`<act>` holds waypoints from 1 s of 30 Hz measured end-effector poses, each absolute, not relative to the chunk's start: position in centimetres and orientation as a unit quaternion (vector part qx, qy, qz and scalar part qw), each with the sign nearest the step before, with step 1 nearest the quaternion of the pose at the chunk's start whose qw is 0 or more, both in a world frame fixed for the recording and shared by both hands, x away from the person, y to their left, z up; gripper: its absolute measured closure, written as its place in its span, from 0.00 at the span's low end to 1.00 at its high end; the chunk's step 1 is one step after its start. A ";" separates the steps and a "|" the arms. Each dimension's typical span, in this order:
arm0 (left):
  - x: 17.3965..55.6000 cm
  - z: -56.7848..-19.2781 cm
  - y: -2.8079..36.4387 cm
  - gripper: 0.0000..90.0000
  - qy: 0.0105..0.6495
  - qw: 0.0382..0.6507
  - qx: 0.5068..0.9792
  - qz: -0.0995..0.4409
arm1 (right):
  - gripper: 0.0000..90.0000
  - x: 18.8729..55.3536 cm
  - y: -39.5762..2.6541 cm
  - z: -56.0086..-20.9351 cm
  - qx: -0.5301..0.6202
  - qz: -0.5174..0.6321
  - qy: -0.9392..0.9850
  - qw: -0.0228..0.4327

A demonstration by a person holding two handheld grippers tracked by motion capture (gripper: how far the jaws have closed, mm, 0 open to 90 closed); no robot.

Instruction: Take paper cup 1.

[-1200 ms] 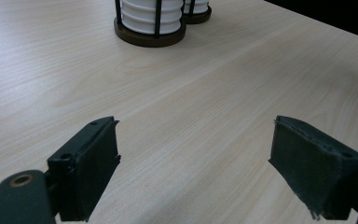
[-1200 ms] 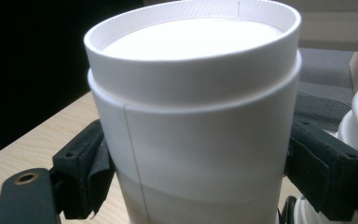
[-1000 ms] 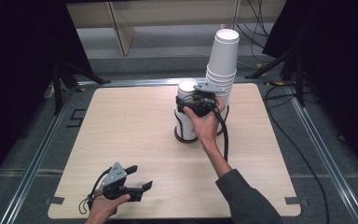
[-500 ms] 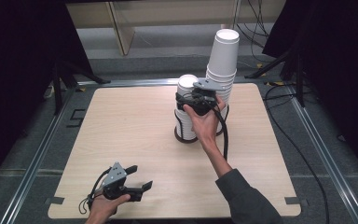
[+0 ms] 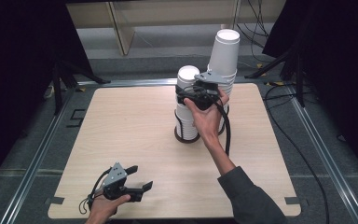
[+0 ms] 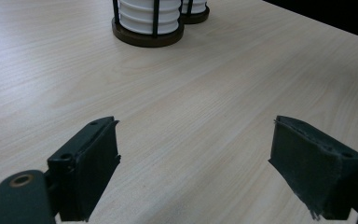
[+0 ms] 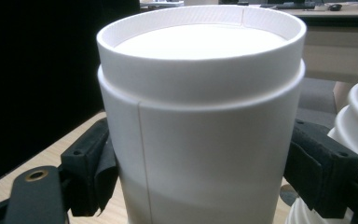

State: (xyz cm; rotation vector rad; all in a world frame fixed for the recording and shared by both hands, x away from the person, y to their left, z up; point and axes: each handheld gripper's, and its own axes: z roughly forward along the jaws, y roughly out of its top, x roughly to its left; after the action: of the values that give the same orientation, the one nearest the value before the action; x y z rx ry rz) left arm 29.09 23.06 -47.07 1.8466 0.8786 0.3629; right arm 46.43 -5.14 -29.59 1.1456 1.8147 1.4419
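- Two stacks of white paper cups stand on the desk [image 5: 121, 121], each seated upside down in a dark round holder with thin black rods.
- Shorter stack [image 5: 187, 109] sits near the desk's centre; the taller stack [image 5: 223, 60] rises at about its 1 o'clock, toward the desk's far edge, the two holders just beside each other.
- Right tongs [image 5: 196, 91] are clamped on the top cup [image 7: 200, 121] of the shorter stack; in the right gripper view the two black padded jaws press on the cup's wall from 9 and 3 o'clock, below its upturned base rim.
- That cup stands upright on its mouth, its closed base facing up.
- At 3 o'clock in the right gripper view, ribbed rims of the taller stack show just beside the held cup.
- Left tongs [image 5: 137, 179] rest low over the desk's near edge, at roughly 7 o'clock from the shorter stack and well apart from it.
- Their jaws stand apart with bare wood between them, as the left gripper view shows.
- At 12 o'clock in that view stand the two holder bases [image 6: 148, 35].
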 end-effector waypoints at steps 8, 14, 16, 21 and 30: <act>29.1 -47.0 23.1 0.16 0.362 0.506 0.768 0.151 | 0.21 46.0 -4.9 -27.8 0.424 0.546 0.667 0.278; 29.1 -47.1 23.1 0.16 0.362 0.507 0.768 0.150 | 0.21 45.6 -4.9 -26.1 0.413 0.554 0.662 0.289; 29.1 -47.1 23.1 0.16 0.362 0.507 0.768 0.150 | 0.21 45.6 -5.0 -25.5 0.406 0.555 0.662 0.296; 29.1 -47.0 23.1 0.16 0.362 0.507 0.768 0.150 | 0.21 44.9 -5.1 -24.6 0.399 0.560 0.663 0.295; 29.1 -47.0 23.1 0.16 0.367 0.504 0.767 0.152 | 0.21 42.4 -5.5 -25.2 0.371 0.583 0.679 0.245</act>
State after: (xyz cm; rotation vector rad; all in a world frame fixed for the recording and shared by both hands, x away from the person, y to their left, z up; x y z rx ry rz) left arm 29.06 23.11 -47.03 1.8509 0.8860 0.3668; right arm 42.42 -5.54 -25.15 1.0126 1.8543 1.5924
